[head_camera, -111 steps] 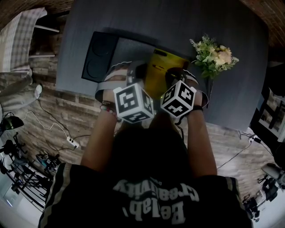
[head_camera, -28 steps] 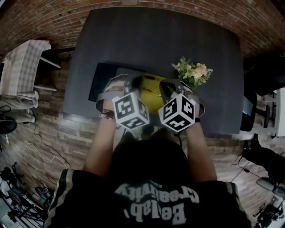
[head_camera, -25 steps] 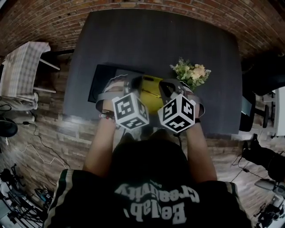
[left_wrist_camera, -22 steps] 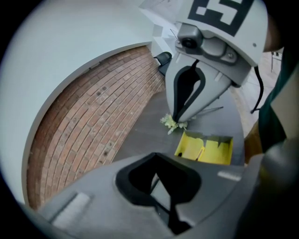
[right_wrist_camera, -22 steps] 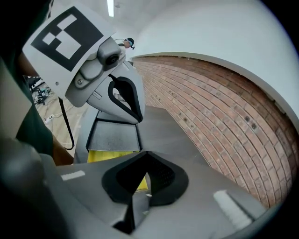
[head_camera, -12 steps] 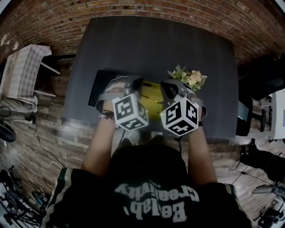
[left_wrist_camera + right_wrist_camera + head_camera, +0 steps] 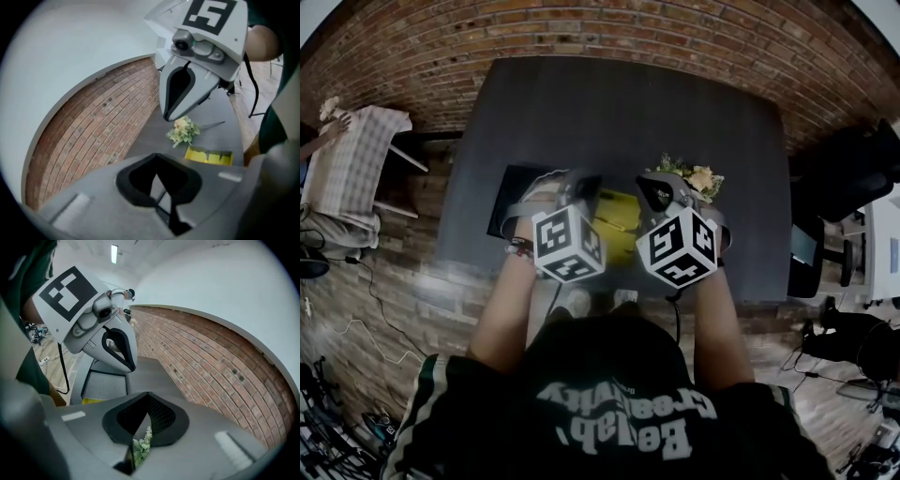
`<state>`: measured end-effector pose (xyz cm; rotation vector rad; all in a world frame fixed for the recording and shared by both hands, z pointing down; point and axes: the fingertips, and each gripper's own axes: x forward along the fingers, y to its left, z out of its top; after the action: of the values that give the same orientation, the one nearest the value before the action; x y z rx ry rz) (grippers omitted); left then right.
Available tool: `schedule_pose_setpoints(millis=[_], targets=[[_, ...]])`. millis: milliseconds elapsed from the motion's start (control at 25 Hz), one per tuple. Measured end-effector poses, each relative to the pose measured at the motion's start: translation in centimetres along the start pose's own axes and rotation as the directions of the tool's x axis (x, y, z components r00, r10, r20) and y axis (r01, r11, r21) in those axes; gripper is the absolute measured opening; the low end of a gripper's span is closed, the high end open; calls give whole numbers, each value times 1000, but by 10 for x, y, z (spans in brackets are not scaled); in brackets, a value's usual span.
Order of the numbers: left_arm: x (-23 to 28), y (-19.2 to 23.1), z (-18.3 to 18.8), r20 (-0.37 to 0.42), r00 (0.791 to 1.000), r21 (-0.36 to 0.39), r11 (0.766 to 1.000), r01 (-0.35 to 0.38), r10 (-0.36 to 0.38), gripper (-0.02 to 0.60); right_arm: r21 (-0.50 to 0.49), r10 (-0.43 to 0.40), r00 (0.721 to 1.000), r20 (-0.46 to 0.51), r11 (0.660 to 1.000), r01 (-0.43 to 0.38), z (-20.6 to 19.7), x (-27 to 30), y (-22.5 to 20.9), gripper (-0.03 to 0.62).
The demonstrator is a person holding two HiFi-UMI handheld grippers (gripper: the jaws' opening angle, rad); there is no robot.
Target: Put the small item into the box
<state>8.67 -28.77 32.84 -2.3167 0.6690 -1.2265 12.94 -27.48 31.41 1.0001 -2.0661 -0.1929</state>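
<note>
Both grippers hover side by side over the near edge of the dark grey table (image 7: 619, 103). My left gripper (image 7: 578, 185) and my right gripper (image 7: 660, 191) each point away from me, their marker cubes toward the head camera. A yellow box (image 7: 619, 211) lies on the table between and just beyond them; the left gripper view shows the yellow box (image 7: 209, 156) to the right. Each gripper's jaws meet in a thin slit with nothing held: left gripper (image 7: 161, 197), right gripper (image 7: 140, 437). I can make out no small loose item.
A bunch of pale artificial flowers (image 7: 687, 176) lies just beyond the right gripper. A flat black tray (image 7: 504, 187) sits left of the yellow box. A brick wall (image 7: 600, 33) borders the table's far side. A chair with checked cloth (image 7: 352, 159) stands at the left.
The head view has drawn back and tilted, showing more brick wall. Both grippers stay together above the yellow box, the left one a little lower in view. Jaws unchanged.
</note>
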Motion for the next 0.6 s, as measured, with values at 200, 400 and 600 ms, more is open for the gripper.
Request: schedule_pose_setpoints(millis=[200,400,600], targets=[[-9,9,13,14,1000,16,1000,-15,15,2,18,50,998,28,999,-51,7,-9,2,5],[-21,17,23,25,999,24,999,-30,29,2,12,41,998,41,999,-41,11,-21,-3,5],[-26,18,26,38,999,7,1000,-26,26,2,14,8,998,69,1000,-9,15,-28,-10,5]])
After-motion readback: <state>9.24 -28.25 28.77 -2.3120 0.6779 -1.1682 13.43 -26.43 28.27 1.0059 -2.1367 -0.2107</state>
